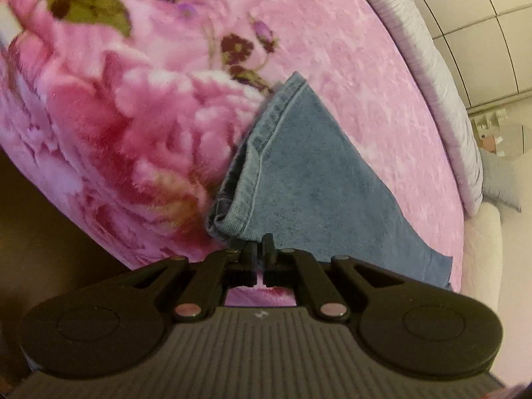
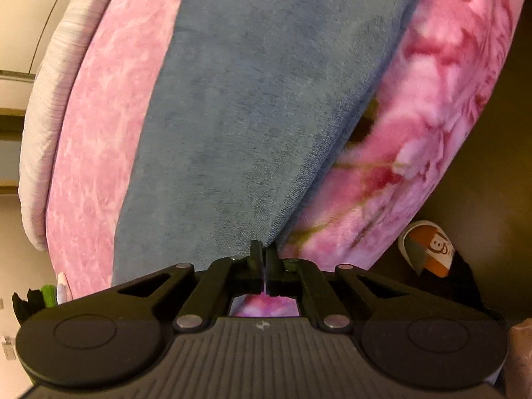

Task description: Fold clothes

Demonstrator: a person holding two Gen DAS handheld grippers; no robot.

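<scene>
A pair of blue jeans lies on a pink flowered blanket on a bed. My left gripper is shut on the hem end of a jeans leg, where the stitched cuff shows just ahead of the fingers. In the right wrist view the jeans stretch away as a long blue band across the blanket. My right gripper is shut on the near edge of the denim. Both grips lift the fabric a little off the blanket.
A white quilt lies along the far edge of the bed, also in the right wrist view. Pale wardrobe panels stand behind. A slipper lies on the dark floor beside the bed. Green and black items sit at lower left.
</scene>
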